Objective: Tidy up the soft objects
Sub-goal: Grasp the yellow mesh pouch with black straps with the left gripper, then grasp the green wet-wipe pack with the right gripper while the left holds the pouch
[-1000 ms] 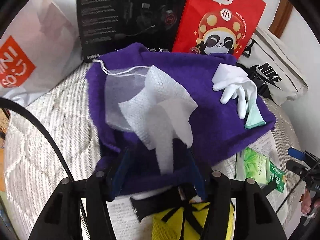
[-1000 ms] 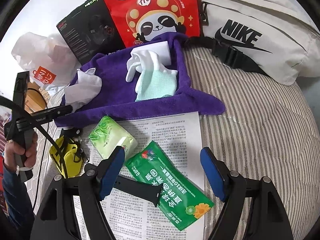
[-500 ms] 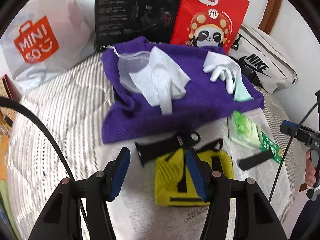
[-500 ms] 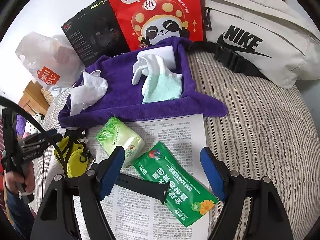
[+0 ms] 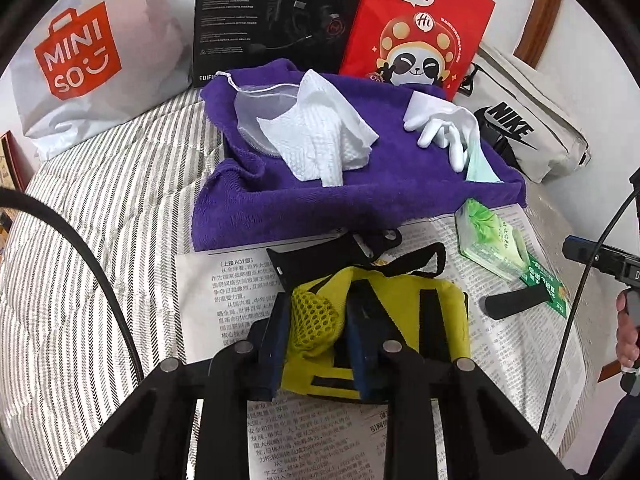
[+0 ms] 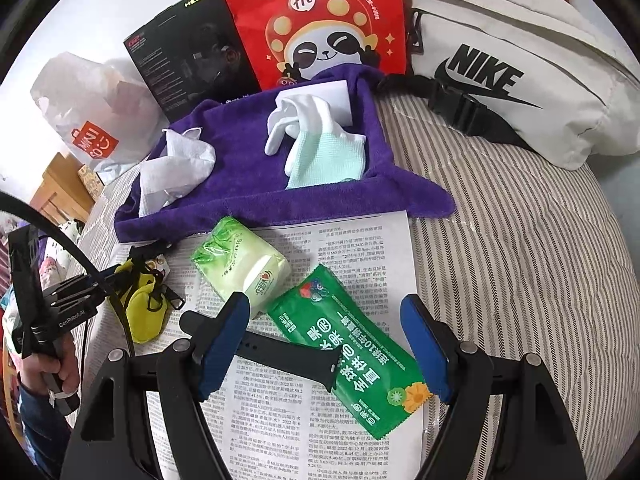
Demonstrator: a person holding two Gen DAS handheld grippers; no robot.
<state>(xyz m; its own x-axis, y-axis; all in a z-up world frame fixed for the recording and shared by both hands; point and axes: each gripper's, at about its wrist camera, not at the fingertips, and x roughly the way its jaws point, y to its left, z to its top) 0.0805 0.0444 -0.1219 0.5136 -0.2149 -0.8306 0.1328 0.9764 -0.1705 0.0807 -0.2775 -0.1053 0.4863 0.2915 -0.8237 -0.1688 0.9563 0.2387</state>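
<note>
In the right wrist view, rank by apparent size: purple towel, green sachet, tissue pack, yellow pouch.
1. Purple towel
2. Green sachet, though nearest the camera
3. Tissue pack
4. Yellow pouch, partly hidden; close to the pack, so unsure

**Two wrist cameras over one cluttered bed**

The left wrist camera sits low behind its fingers, tilted down, close over the yellow mesh pouch [image 5: 400, 320] on the newspaper [image 5: 224, 280]. The right wrist camera stands just off to the side, also angled down, near the green sachet [image 6: 352, 352]. Both face the purple towel [image 5: 360, 200], the red panda bag [image 6: 316, 20] and the Nike bag [image 6: 520, 80], and each glimpses the other's gripper at its edge.
</note>
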